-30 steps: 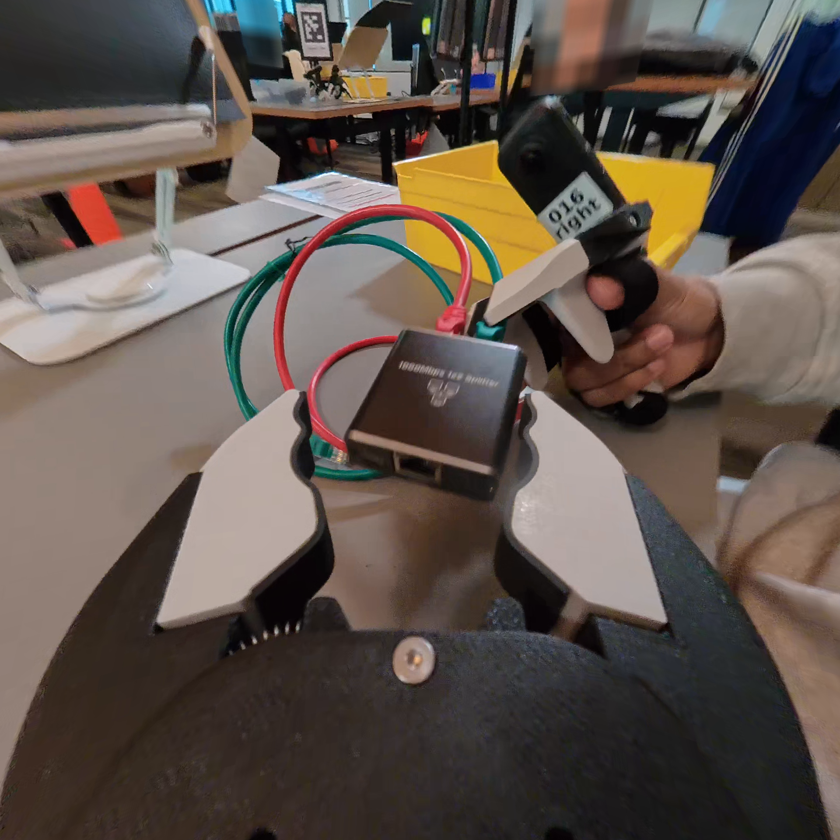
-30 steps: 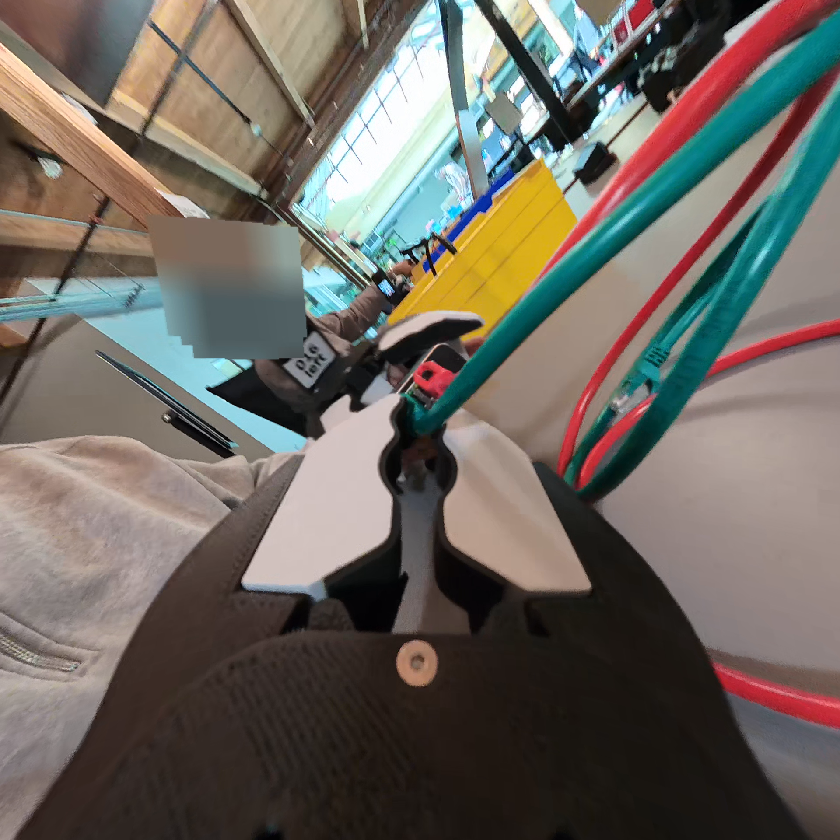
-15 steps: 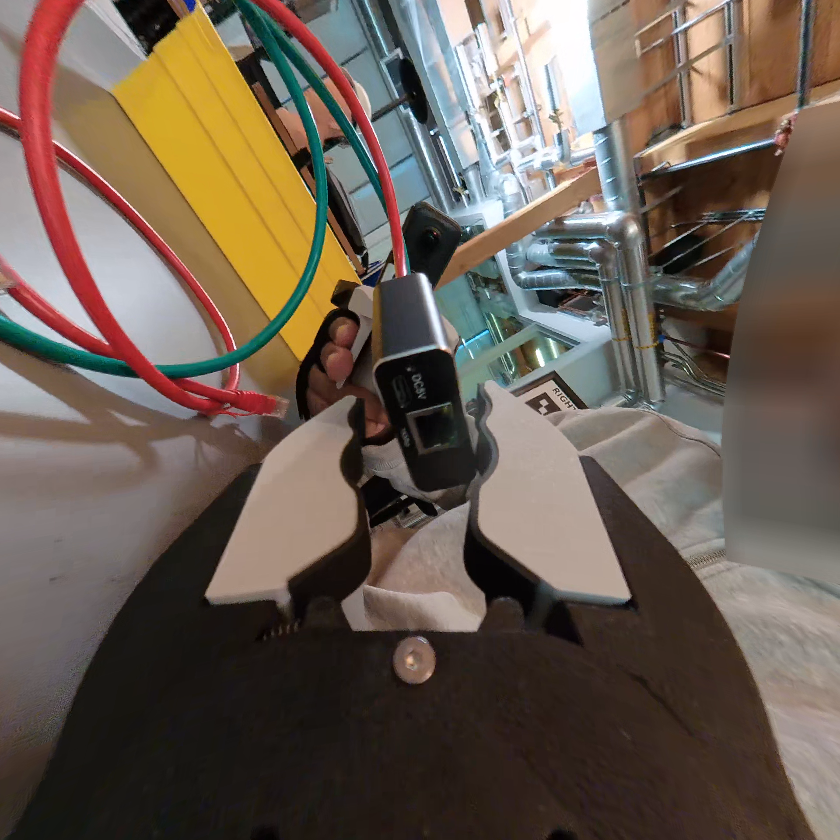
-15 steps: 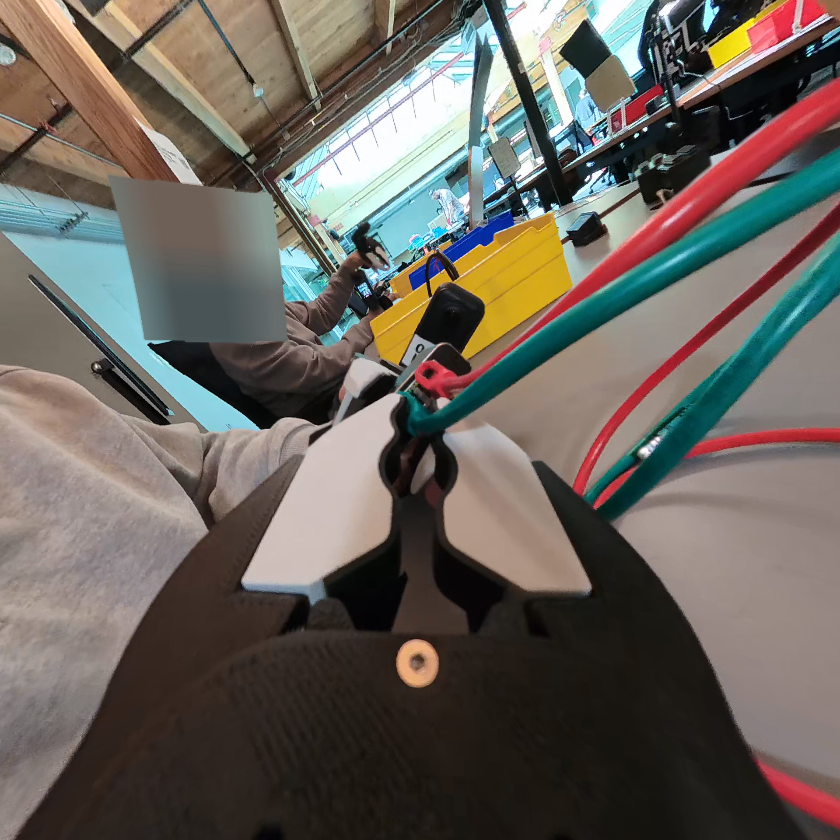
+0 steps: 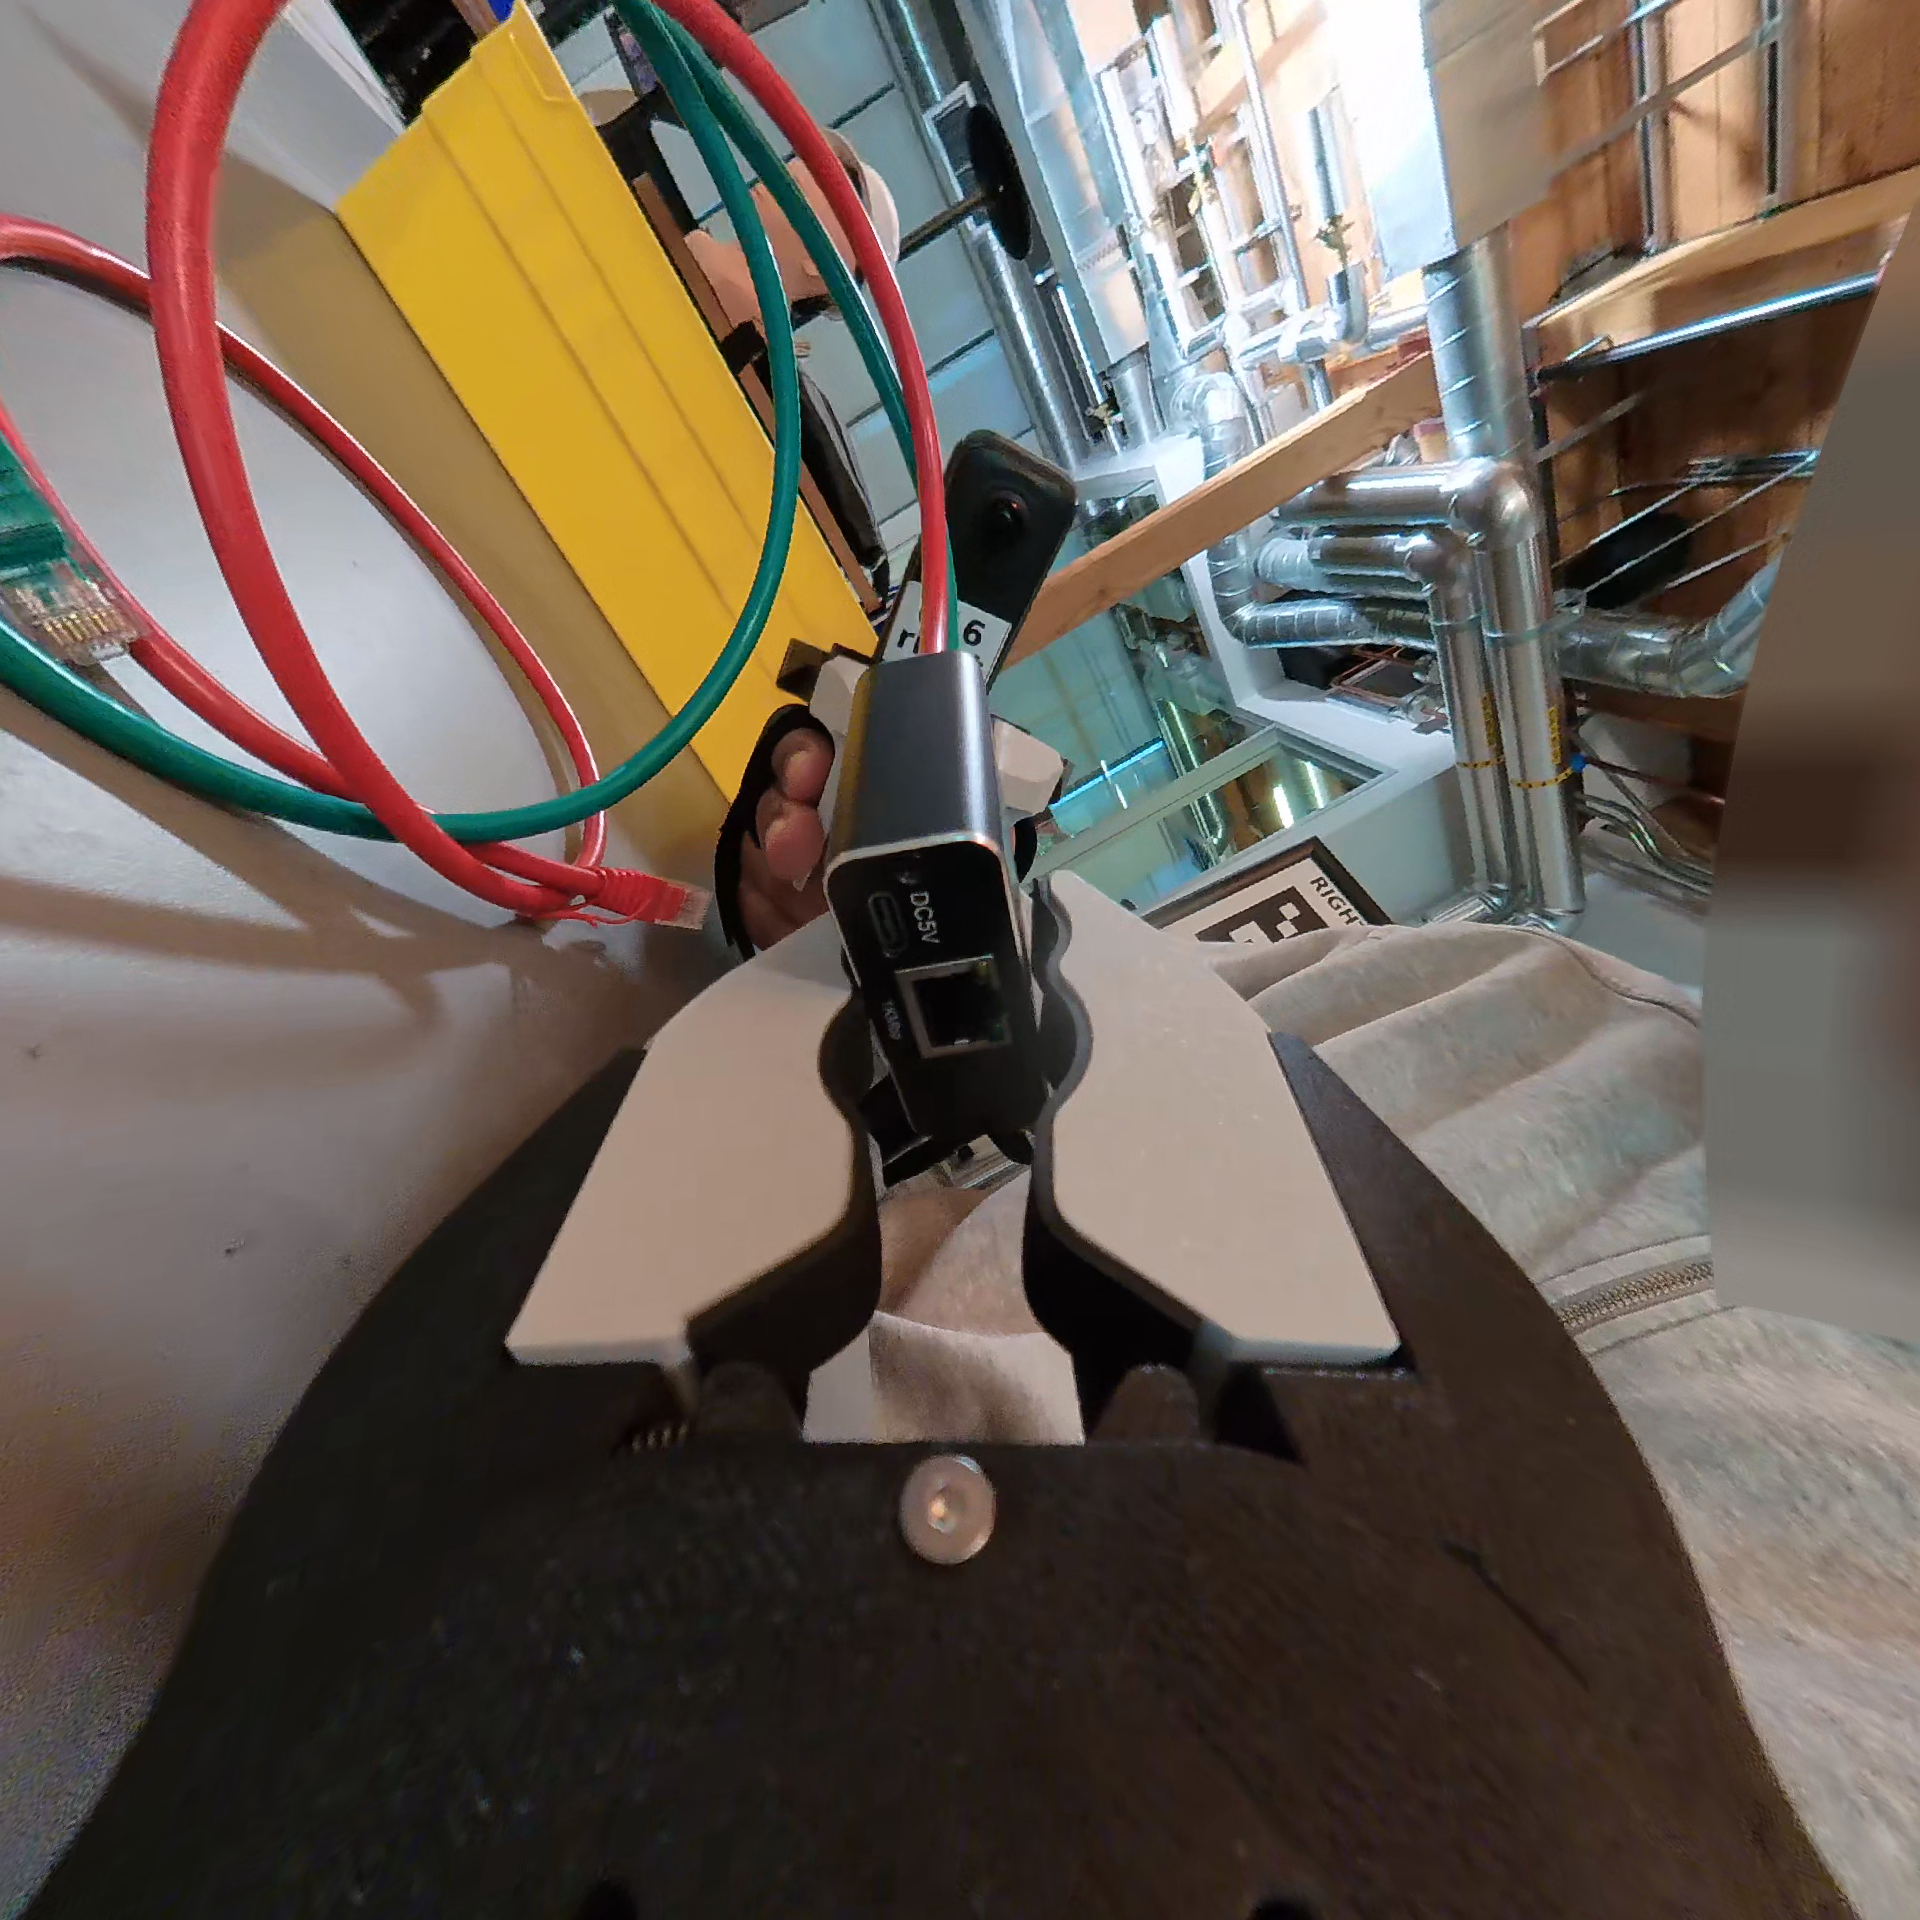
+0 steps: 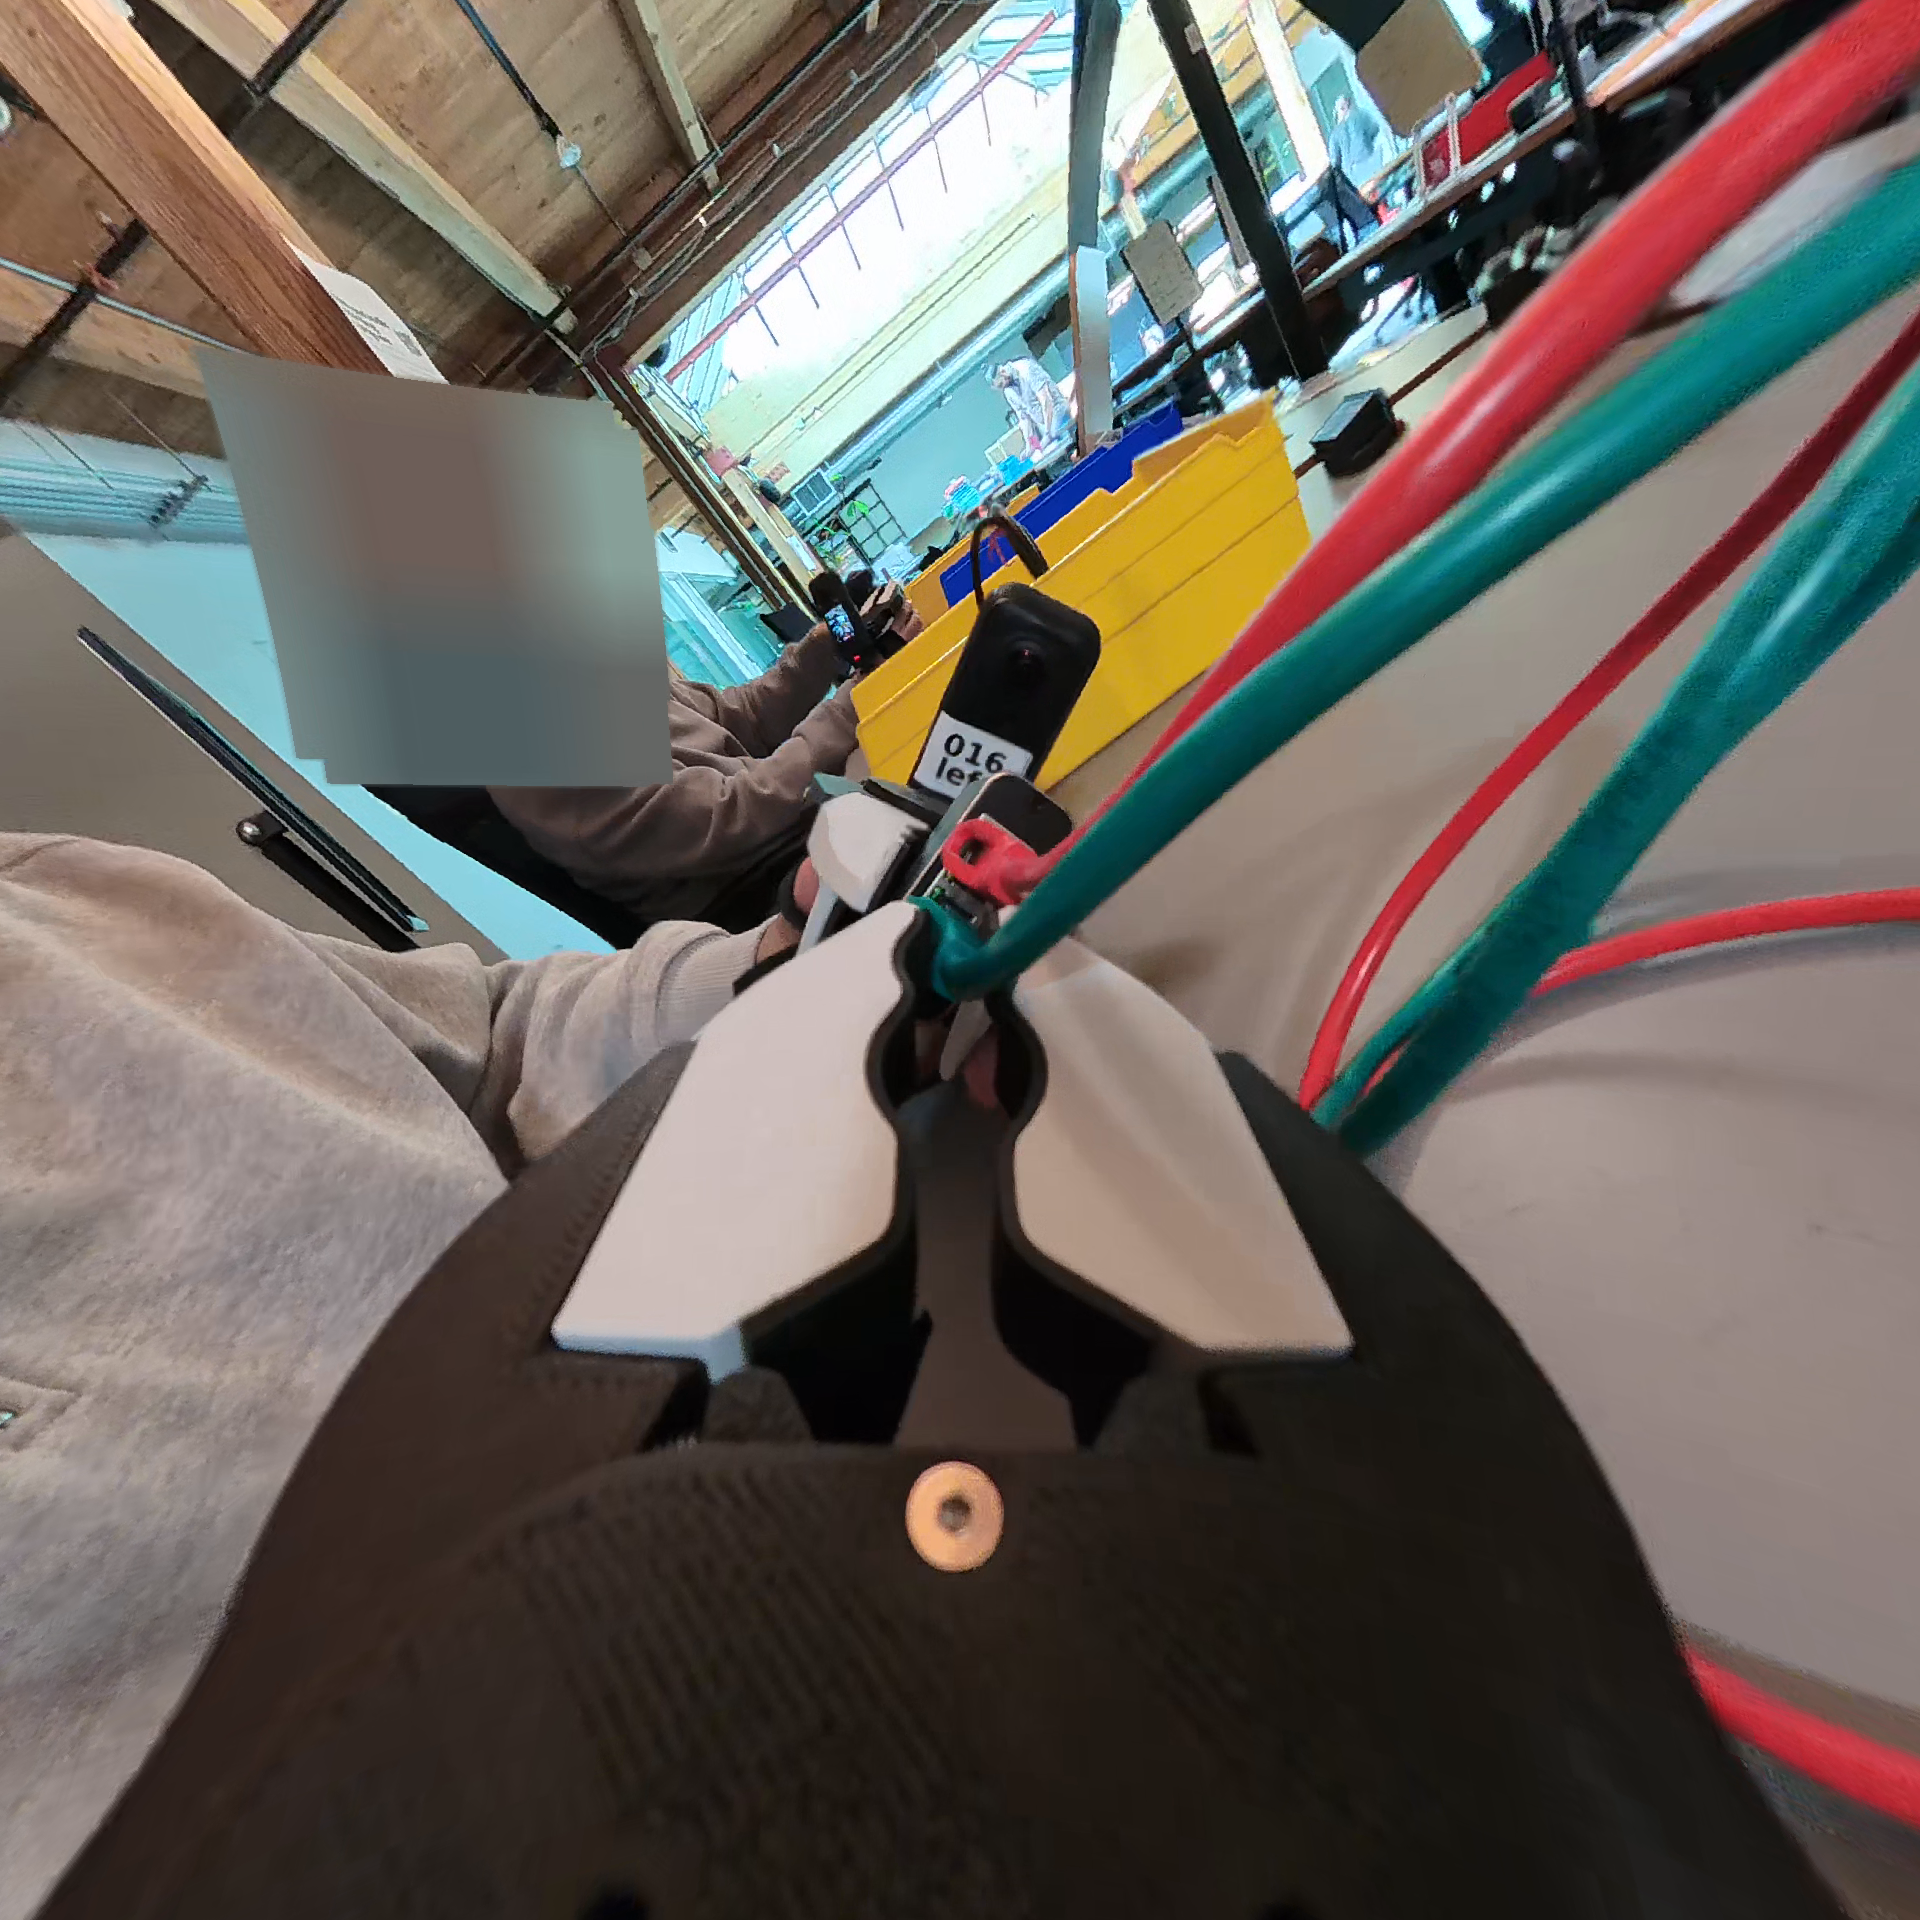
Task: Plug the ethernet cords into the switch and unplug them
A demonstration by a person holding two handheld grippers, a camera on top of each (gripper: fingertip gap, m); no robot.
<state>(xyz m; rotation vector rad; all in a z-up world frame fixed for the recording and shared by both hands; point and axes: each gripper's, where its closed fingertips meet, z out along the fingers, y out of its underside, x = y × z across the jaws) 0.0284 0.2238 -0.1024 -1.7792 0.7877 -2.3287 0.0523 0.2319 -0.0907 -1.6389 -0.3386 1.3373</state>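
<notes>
So the left claw (image 5: 940,997) is clamped on the near end of the switch (image 5: 920,821), a little dark metal box held up off the surface (image 5: 208,1091) with its end face toward the camera, showing one empty network port and a small power socket. Right behind it you can see the other hand (image 5: 774,831) wrapped around the right tool's black grip, so the far end of the box is pretty much blocked from that side. In the right wrist view, the right claw (image 6: 961,971) is pinched tight on the green cord (image 6: 1351,675) right at its plug, which sits at the switch's far end next to the red cord (image 6: 1455,457) and its red plug, which looks seated in the box. Both cords loop out over the grey surface and crowd most of the right side of that view. In the left wrist view, the loose ends are lying on the surface: a red-booted plug (image 5: 649,894) just left of the hand and a green one (image 5: 52,582) at the far left edge. Past the loops there's a yellow bin (image 5: 561,343), then someone else in a brown sleeve (image 6: 717,748) at the next bench, and farther off, pipes and wooden beams.
</notes>
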